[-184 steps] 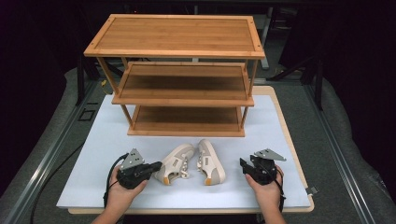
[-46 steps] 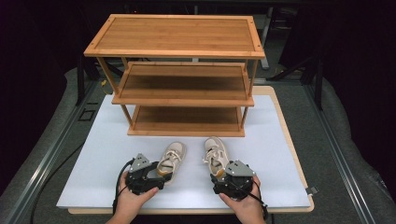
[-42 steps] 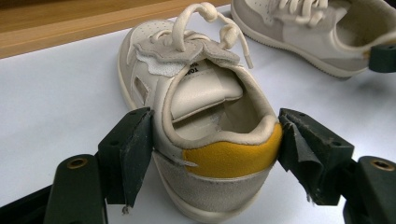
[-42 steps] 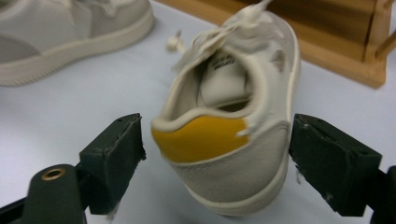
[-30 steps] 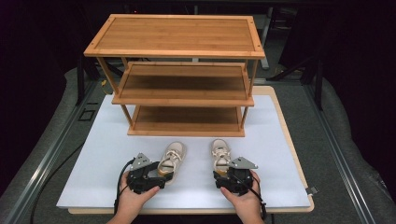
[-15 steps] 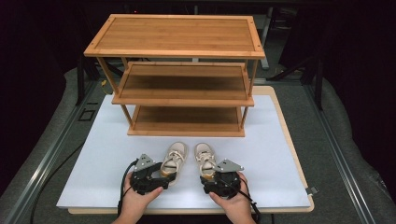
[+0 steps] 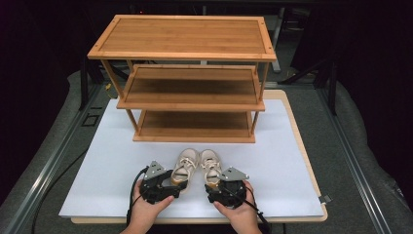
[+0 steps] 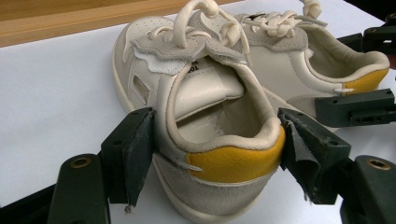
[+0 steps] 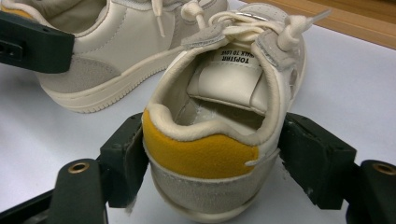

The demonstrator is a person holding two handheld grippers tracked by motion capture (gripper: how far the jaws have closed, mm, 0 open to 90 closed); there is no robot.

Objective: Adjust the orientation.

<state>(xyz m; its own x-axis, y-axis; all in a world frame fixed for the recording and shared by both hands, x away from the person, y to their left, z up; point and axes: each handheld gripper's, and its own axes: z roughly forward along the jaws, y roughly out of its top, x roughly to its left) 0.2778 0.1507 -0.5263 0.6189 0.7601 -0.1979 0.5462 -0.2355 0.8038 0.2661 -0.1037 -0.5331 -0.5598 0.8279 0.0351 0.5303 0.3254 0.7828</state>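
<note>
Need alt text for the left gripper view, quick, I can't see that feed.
The left hand-held gripper clamps the yellow-tabbed heel of a cream sneaker on the white table top. The second sneaker lies just beyond, its heel between the right hand-held gripper jaws.

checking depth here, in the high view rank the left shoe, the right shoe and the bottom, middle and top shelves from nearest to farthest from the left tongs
1. Left shoe, heel between the left tongs.
2. Right shoe, just beside it on the right.
3. Bottom shelf, behind the shoes.
4. Middle shelf, above and further back.
5. Top shelf, highest, farthest.
</note>
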